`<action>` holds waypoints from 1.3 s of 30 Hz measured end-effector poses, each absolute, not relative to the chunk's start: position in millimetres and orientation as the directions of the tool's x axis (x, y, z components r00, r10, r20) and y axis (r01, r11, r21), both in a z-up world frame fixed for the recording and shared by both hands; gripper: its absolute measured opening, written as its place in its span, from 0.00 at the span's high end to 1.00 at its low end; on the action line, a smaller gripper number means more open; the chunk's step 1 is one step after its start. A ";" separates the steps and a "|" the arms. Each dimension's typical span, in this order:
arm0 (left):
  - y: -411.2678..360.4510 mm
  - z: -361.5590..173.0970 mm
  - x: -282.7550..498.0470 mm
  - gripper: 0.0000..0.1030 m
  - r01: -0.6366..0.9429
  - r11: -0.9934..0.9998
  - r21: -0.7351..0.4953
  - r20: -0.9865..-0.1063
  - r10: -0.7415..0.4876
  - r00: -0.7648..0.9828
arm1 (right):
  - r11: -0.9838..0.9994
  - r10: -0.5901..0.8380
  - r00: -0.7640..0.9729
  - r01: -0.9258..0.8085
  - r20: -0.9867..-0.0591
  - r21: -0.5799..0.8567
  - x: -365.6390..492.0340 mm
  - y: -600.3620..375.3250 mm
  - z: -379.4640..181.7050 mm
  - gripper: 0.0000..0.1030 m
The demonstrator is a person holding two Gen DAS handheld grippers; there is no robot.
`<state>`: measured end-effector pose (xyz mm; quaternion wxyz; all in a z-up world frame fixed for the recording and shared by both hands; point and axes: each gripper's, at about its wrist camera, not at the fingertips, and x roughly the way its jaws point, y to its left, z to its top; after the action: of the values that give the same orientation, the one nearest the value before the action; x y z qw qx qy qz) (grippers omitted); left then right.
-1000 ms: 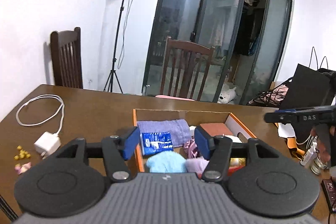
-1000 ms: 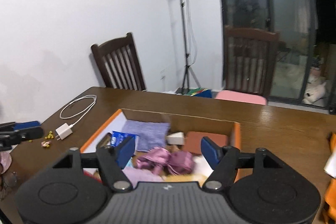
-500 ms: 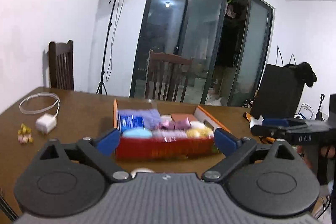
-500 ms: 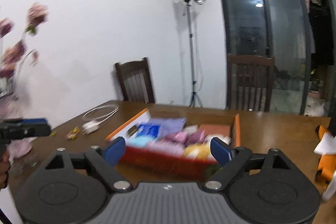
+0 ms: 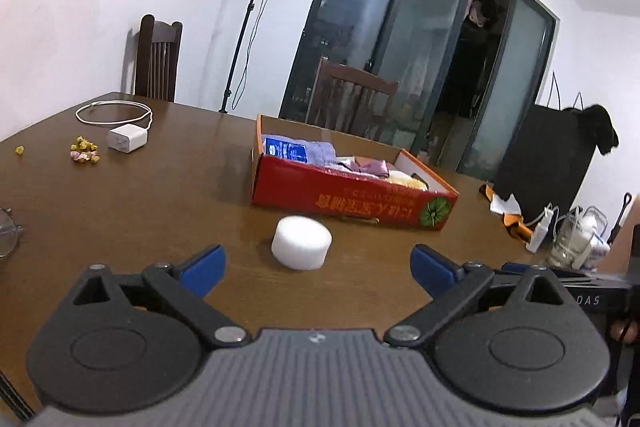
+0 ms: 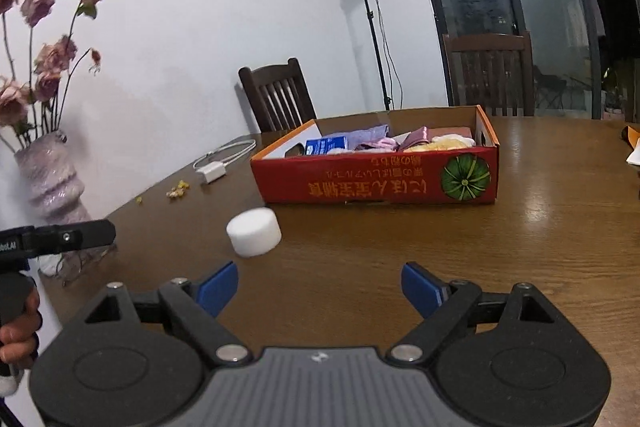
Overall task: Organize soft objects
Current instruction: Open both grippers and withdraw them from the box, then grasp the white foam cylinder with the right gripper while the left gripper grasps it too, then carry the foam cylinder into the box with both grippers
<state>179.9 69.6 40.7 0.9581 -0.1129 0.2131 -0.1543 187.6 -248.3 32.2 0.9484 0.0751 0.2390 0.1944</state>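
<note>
A red cardboard box [image 5: 352,199] [image 6: 376,183] stands on the brown table, holding a blue packet [image 5: 286,150] [image 6: 325,145], purple and pink cloths and something yellow. A white foam cylinder [image 5: 302,241] [image 6: 254,231] lies on the table in front of the box. My left gripper [image 5: 316,265] is open and empty, low over the table, with the cylinder just ahead between its blue fingertips' lines. My right gripper [image 6: 320,287] is open and empty too, facing the box front, with the cylinder ahead to its left.
A white charger [image 5: 127,139] with its coiled cable and small yellow bits [image 5: 84,151] lie at the far left. A vase of dried roses [image 6: 52,183] and eyeglasses [image 6: 80,263] sit at the left edge. A black bag [image 5: 548,163] and bottles [image 5: 576,239] crowd the right side.
Both grippers have drawn back from above the box and sunk toward the table. Their jaws have spread much wider. The white cylinder has come into view in front of the box.
</note>
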 end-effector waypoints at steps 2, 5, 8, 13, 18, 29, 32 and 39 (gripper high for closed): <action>69.3 38.5 188.7 0.02 0.246 0.926 -0.286 -0.369 -0.343 0.864 | 0.911 0.408 0.806 -0.331 -0.428 0.245 195.3 -244.0 31.1 0.14; 66.2 32.1 209.4 0.02 0.248 0.925 -0.289 -0.375 -0.348 0.859 | 0.901 0.430 0.787 -0.341 -0.442 0.270 215.6 -234.4 27.0 0.15; 62.3 22.0 240.0 0.07 0.250 0.928 -0.276 -0.407 -0.348 0.845 | 0.884 0.462 0.760 -0.357 -0.458 0.301 240.3 -221.2 19.7 0.19; 62.4 4.9 291.1 0.34 0.239 0.922 -0.306 -0.465 -0.363 0.808 | 0.863 0.502 0.728 -0.381 -0.467 0.333 287.2 -196.0 5.8 0.34; 67.6 -10.8 323.5 0.60 0.243 0.903 -0.355 -0.500 -0.403 0.766 | 0.820 0.564 0.687 -0.400 -0.458 0.410 328.1 -175.7 -1.8 0.45; 88.2 -24.8 341.4 0.77 0.244 0.811 -0.531 -0.471 -0.522 0.711 | 0.744 0.654 0.609 -0.410 -0.448 0.528 365.0 -166.0 -22.7 0.80; 83.7 -22.7 340.3 0.77 0.250 0.824 -0.509 -0.475 -0.511 0.716 | 0.739 0.661 0.603 -0.420 -0.446 0.526 366.0 -166.0 -24.1 0.80; 83.8 -23.6 341.2 0.77 0.252 0.825 -0.505 -0.475 -0.510 0.717 | 0.732 0.669 0.595 -0.423 -0.446 0.534 368.8 -166.4 -25.3 0.81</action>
<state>341.2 83.8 -23.6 0.9031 -0.2070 0.3114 -0.2111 368.8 -166.4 -25.3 0.8725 0.1902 0.3235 0.3128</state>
